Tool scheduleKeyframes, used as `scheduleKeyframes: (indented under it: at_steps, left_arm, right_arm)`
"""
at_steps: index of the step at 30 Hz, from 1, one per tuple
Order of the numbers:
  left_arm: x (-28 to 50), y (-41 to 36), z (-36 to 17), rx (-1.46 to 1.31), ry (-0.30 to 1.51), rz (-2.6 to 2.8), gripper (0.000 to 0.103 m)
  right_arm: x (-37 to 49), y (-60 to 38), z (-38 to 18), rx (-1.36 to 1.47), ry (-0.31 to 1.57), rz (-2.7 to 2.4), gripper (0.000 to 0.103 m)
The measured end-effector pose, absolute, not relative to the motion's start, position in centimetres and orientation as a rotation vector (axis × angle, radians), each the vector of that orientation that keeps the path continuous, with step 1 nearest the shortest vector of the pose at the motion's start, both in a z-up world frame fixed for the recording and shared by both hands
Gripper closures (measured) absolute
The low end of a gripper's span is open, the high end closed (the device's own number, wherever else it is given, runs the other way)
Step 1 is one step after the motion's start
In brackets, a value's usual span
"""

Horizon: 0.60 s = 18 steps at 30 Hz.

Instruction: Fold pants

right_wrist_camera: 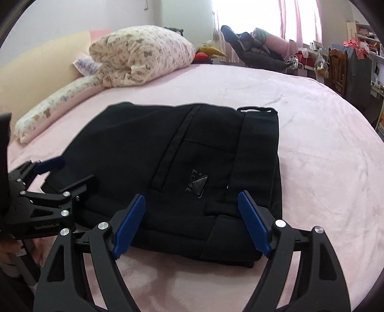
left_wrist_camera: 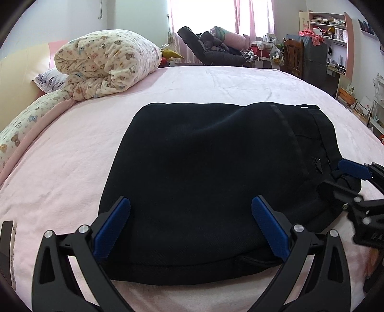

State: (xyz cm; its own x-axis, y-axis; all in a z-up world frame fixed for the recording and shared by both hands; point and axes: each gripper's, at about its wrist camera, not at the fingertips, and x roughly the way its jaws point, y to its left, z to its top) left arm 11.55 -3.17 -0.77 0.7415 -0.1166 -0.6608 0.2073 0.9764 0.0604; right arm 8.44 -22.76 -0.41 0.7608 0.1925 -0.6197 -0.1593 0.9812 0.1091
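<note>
Both tongs stand wide and hold nothing: left tongs (left_wrist_camera: 190, 211) hover over the near edge of the pants (left_wrist_camera: 204, 172), right tongs (right_wrist_camera: 192, 208) over the waistband end by the logo patch (right_wrist_camera: 199, 186). Pants lie folded into a compact stack on the pink bed (right_wrist_camera: 324, 148), probably just released to settle flat.

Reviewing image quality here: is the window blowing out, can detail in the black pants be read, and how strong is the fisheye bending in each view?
Left wrist view: window blown out white; pants a near featureless dark mass; bed edge bulges into an arc. Right wrist view: window equally overexposed; pants show seams and a small triangular badge; same barrel bending, black corners. Both sharp, no motion blur.
</note>
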Motion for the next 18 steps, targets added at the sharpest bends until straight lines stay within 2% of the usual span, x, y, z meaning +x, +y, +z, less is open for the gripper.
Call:
scheduleKeyframes:
  at_steps: [5,7,9,11,18]
  left_arm:
    - [11.7,-3.1,-0.8,0.130,0.716,-0.178,0.002]
    - [11.8,-3.1,-0.9,0.131,0.717,-0.177,0.002]
    - [11.8,-3.1,-0.9,0.128,0.717,-0.182,0.002]
    - [11.6,-3.0,-0.9,0.123,0.713,-0.187,0.002]
    - [13.2,1.4,2.7,-0.010,0.686,-0.208,0.002]
  right_arm:
    - [6.8,-23.3,1.5,0.079,0.580,0.214,0.022]
    - [7.4,-23.0,1.2,0.060,0.611,0.217,0.022]
    - [8.8,-22.7,-0.7,0.029,0.719,0.189,0.021]
    - [8.9,-22.4,-1.0,-0.010,0.717,0.183,0.021]
    - [8.3,-27.0,4.4,0.221,0.562,0.278,0.022]
